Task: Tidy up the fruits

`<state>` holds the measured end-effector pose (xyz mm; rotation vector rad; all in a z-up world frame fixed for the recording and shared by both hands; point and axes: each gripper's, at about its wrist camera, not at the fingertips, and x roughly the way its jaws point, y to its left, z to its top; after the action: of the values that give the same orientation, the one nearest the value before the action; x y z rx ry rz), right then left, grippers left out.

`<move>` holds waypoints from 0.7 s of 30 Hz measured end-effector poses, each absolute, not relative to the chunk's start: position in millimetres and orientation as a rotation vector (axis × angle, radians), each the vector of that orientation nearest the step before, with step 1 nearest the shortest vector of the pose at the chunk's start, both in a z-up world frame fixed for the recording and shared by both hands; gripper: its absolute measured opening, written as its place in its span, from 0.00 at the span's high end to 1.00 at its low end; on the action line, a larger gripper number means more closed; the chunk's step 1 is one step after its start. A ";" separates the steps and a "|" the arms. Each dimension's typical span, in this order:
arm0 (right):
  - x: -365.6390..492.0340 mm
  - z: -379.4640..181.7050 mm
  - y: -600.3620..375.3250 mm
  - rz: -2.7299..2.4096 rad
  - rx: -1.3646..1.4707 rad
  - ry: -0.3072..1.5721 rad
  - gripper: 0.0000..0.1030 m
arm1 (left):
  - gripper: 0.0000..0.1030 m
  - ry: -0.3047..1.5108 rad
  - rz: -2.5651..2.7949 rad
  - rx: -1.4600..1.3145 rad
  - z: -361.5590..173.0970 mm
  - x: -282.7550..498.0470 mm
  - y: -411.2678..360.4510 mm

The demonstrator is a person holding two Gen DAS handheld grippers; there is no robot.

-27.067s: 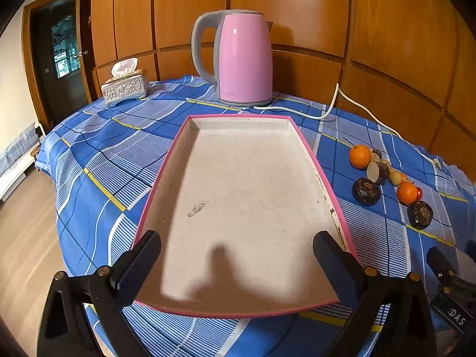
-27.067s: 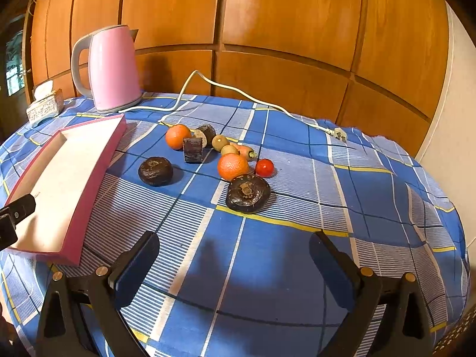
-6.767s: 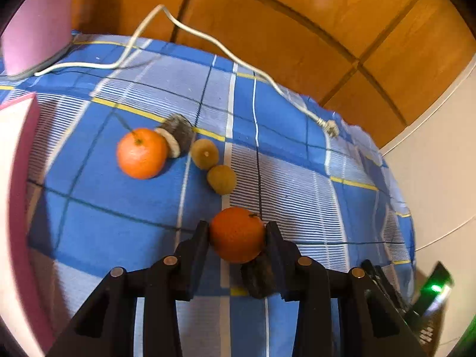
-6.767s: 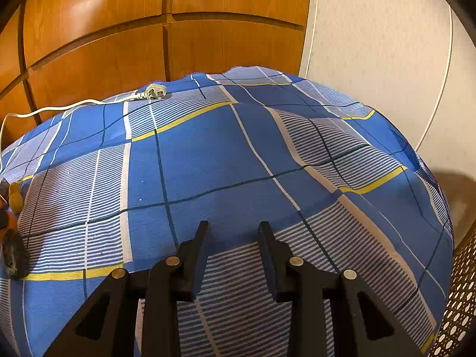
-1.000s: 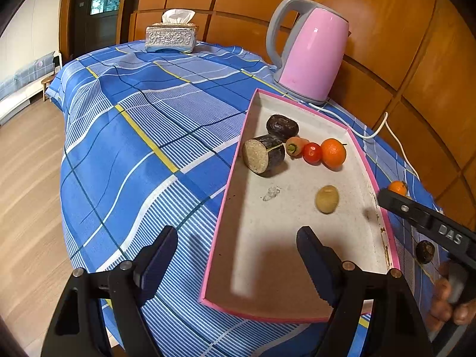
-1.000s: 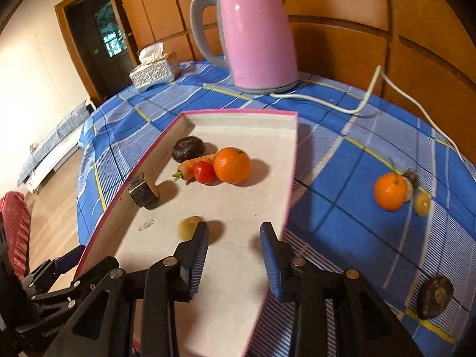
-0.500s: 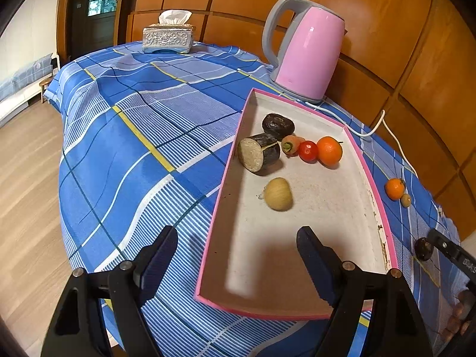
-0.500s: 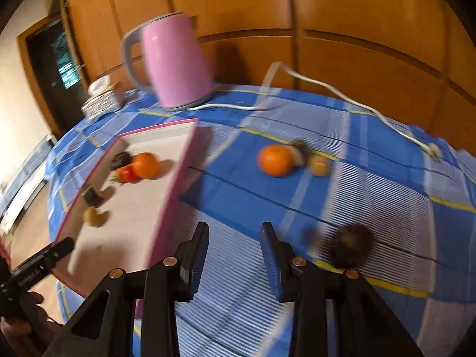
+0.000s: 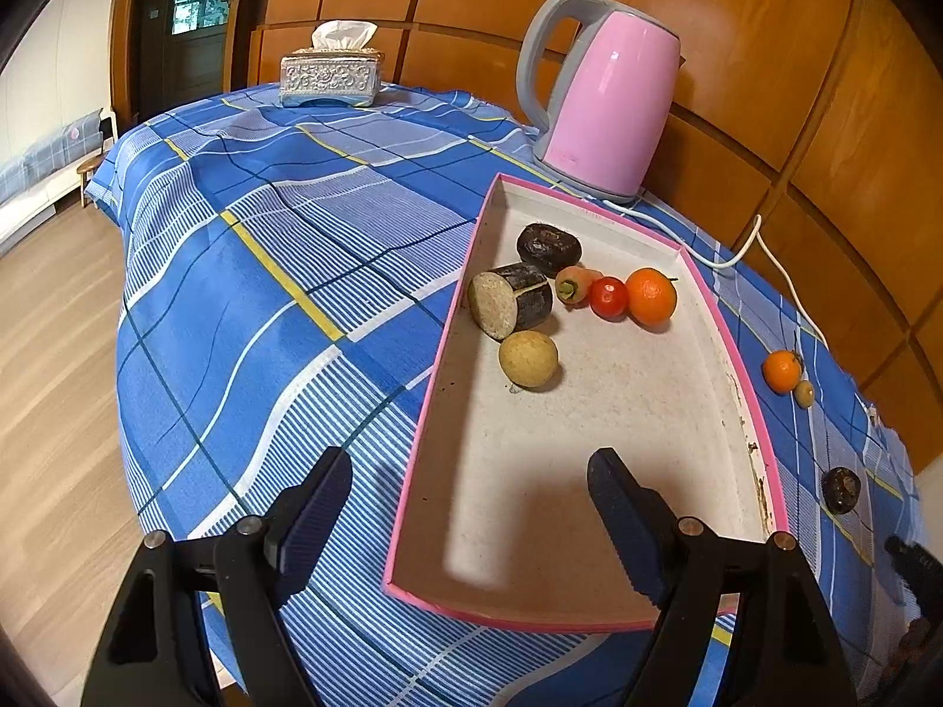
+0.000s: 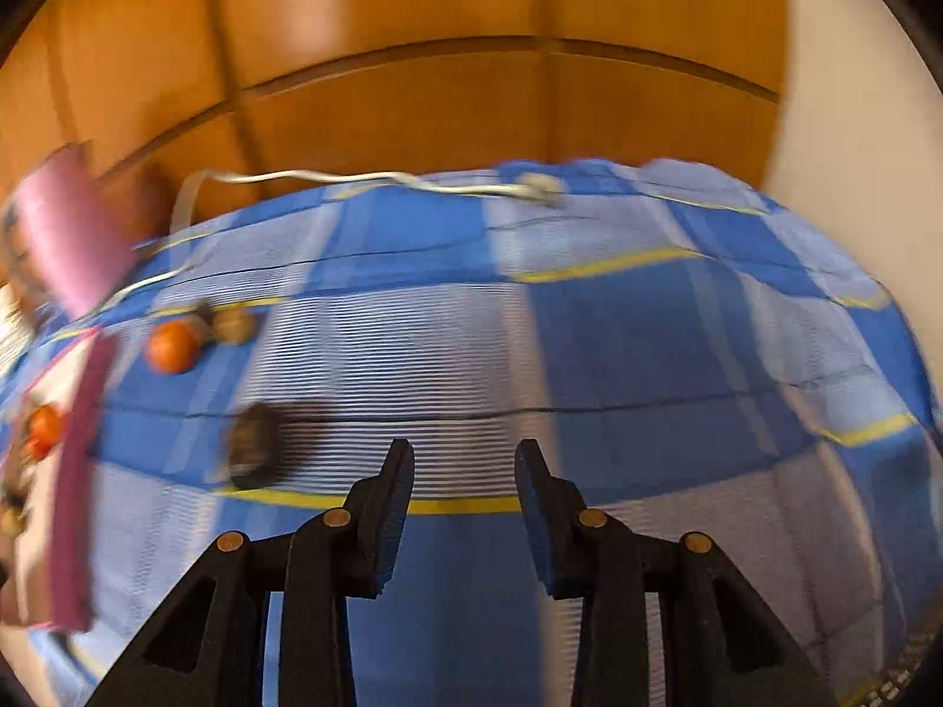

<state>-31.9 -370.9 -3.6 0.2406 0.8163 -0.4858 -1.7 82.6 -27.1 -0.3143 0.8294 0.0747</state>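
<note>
A pink-rimmed tray (image 9: pixel 744 365) holds a dark round fruit (image 9: pixel 548 247), a cut dark piece (image 9: pixel 510 306), a small carrot (image 9: pixel 574 286), a tomato (image 9: pixel 608 297), an orange (image 9: pixel 650 296) and a tan round fruit (image 9: pixel 527 358). My left gripper (image 9: pixel 468 471) hangs open and empty over the tray's near end. On the cloth right of the tray lie an orange (image 10: pixel 172 346), a small tan fruit (image 10: pixel 234 324) and a dark fruit (image 10: pixel 253 445). My right gripper (image 10: pixel 464 453) is over bare cloth just right of the dark fruit, its jaws a narrow gap apart with nothing between them. That view is blurred.
A pink kettle (image 9: pixel 601 106) stands behind the tray, and its white cord (image 10: pixel 353 178) runs across the cloth to a loose plug (image 10: pixel 539 185). A tissue box (image 9: pixel 330 73) sits at the far left. The blue checked cloth drops off at the table's rounded edge (image 9: pixel 132 412).
The right gripper has swung from over the tray to the cloth on its right. The tan fruit has rolled left across the tray to beside the cut dark piece. The left gripper has stayed still.
</note>
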 end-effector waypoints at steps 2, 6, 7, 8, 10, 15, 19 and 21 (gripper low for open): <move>-40.3 -7.7 -388.9 -0.580 0.265 0.816 0.65 | 0.20 0.831 0.076 -0.313 -27.5 -1.3 83.0; -52.1 -15.7 -414.2 -0.723 0.294 0.815 0.65 | 0.20 0.833 0.077 -0.312 -27.9 -1.0 83.5; -54.3 -17.9 -418.9 -0.751 0.298 0.814 0.65 | 0.20 0.832 0.077 -0.311 -27.8 -1.1 83.5; -56.7 -19.7 -422.2 -0.768 0.303 0.813 0.65 | 0.20 0.832 0.078 -0.309 -27.8 -0.8 83.8; -59.3 -24.6 -426.8 -0.793 0.315 0.815 0.65 | 0.20 0.830 0.079 -0.305 -27.4 -0.8 84.0; -59.5 -32.3 -422.9 -0.818 0.283 0.802 0.65 | 0.20 0.826 0.087 -0.291 -25.9 -0.5 83.4; -59.8 -33.5 -421.7 -0.819 0.280 0.793 0.64 | 0.20 0.814 0.091 -0.280 -20.7 -1.7 82.5; -59.0 -34.6 -421.7 -0.821 0.275 0.792 0.64 | 0.20 0.803 0.090 -0.270 -17.0 -2.5 81.2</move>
<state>-59.0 -421.7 -34.6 0.2749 0.7917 -0.8215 -2.5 81.2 -17.0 -0.2699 0.8032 0.0903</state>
